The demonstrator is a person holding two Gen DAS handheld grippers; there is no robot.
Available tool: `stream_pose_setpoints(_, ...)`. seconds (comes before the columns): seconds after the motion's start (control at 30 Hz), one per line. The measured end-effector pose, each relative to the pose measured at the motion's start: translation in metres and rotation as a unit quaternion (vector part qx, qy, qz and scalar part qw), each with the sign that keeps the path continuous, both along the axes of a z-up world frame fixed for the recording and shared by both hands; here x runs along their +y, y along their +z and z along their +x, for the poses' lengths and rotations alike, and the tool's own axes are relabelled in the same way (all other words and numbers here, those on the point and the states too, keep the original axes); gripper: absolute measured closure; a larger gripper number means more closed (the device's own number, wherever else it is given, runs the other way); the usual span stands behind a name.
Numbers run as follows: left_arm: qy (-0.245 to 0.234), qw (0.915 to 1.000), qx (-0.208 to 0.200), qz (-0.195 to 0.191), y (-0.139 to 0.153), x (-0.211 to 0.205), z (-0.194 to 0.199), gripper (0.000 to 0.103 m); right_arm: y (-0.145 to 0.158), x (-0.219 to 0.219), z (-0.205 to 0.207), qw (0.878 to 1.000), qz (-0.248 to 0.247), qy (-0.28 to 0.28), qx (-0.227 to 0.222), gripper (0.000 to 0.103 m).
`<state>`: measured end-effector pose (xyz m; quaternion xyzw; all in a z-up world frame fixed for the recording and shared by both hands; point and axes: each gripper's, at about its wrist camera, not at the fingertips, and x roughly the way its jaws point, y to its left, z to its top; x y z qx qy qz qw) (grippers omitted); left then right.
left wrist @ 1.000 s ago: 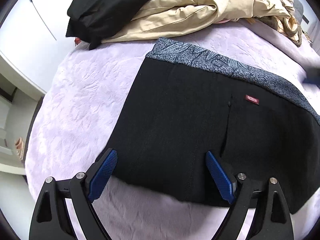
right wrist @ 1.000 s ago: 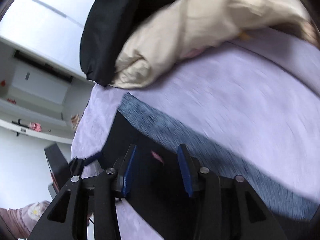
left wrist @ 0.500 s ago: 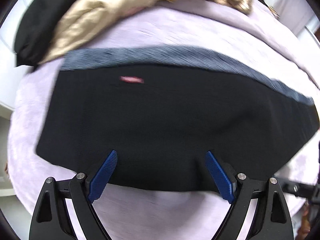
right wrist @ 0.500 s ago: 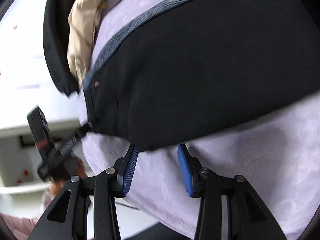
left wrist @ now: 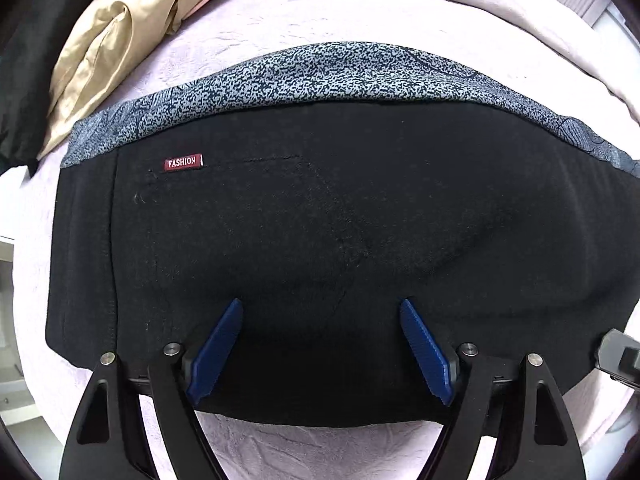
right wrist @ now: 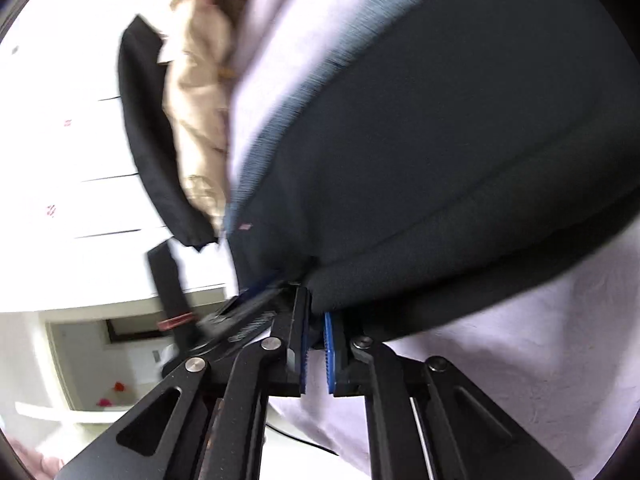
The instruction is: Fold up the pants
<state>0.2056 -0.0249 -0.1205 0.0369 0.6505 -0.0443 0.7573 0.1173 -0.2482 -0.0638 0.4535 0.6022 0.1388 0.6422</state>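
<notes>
The black pants (left wrist: 320, 240) lie folded on the lilac bedspread (left wrist: 320, 12), with a speckled grey waistband (left wrist: 320, 76) at the far side and a red "FASHION" tag (left wrist: 183, 162) at the left. My left gripper (left wrist: 320, 308) is open, its blue pads over the near part of the pants. In the right wrist view my right gripper (right wrist: 316, 320) is shut on the near edge of the pants (right wrist: 440, 160), lifting a fold of black cloth. That view is blurred.
A beige garment (left wrist: 120, 40) and a black garment (left wrist: 24, 80) are piled at the far left of the bed. Both show in the right wrist view, the beige one (right wrist: 200, 100) beside white cupboards (right wrist: 60, 140). The right gripper's body (left wrist: 620, 356) shows at the right edge.
My left gripper swung to face the pants squarely and moved closer over them. My right gripper closed on the near edge of the pants and raised it.
</notes>
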Motion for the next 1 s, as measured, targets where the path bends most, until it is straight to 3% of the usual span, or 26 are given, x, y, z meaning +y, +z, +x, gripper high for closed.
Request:
stream_pose_setpoints(0.13, -0.007, 1.0000, -0.001, 0.006, 0.003, 0.000, -0.007, 0.022, -0.018, 0.003, -0.016, 0.999, -0.014, 0.016, 0.049, 0.089)
stream_pose_setpoints(0.27, -0.007, 0.9999, 0.000, 0.008, 0.002, -0.002, -0.005, 0.021, -0.020, 0.011, -0.027, 0.999, 0.003, 0.025, 0.043, 0.087)
stream_pose_setpoints(0.37, -0.010, 0.9999, 0.001, 0.006, 0.001, -0.004, -0.007, 0.021, -0.013, 0.031, -0.021, 0.998, -0.018, 0.065, 0.013, 0.060)
stream_pose_setpoints(0.4, -0.011, 0.9999, 0.002, 0.006, 0.002, -0.005, -0.010, 0.021, -0.010, 0.042, -0.017, 0.996, -0.028, 0.089, -0.001, 0.058)
stream_pose_setpoints(0.6, -0.012, 0.9999, 0.005, 0.009, 0.003, -0.007, -0.010, 0.019, -0.014, 0.080, 0.004, 0.979, -0.084, 0.178, -0.044, 0.058)
stream_pose_setpoints(0.73, -0.015, 0.9998, 0.006, 0.011, 0.001, -0.011, -0.011, 0.019, -0.005, 0.105, 0.004, 0.953, -0.136, 0.260, -0.081, 0.058)
stream_pose_setpoints(0.87, -0.012, 0.9996, 0.012, 0.022, 0.007, -0.015, -0.014, 0.019, 0.009, 0.086, -0.002, 0.962, -0.084, 0.256, -0.049, 0.058)
stream_pose_setpoints(0.93, -0.015, 0.9996, 0.005, 0.023, 0.016, -0.020, -0.021, 0.019, 0.026, 0.060, -0.004, 0.962, -0.136, 0.232, -0.053, 0.058)
stream_pose_setpoints(1.0, -0.033, 0.9991, -0.016, 0.022, 0.027, -0.034, -0.029, 0.019, 0.037, 0.020, 0.004, 0.968, -0.177, 0.172, -0.042, 0.062)
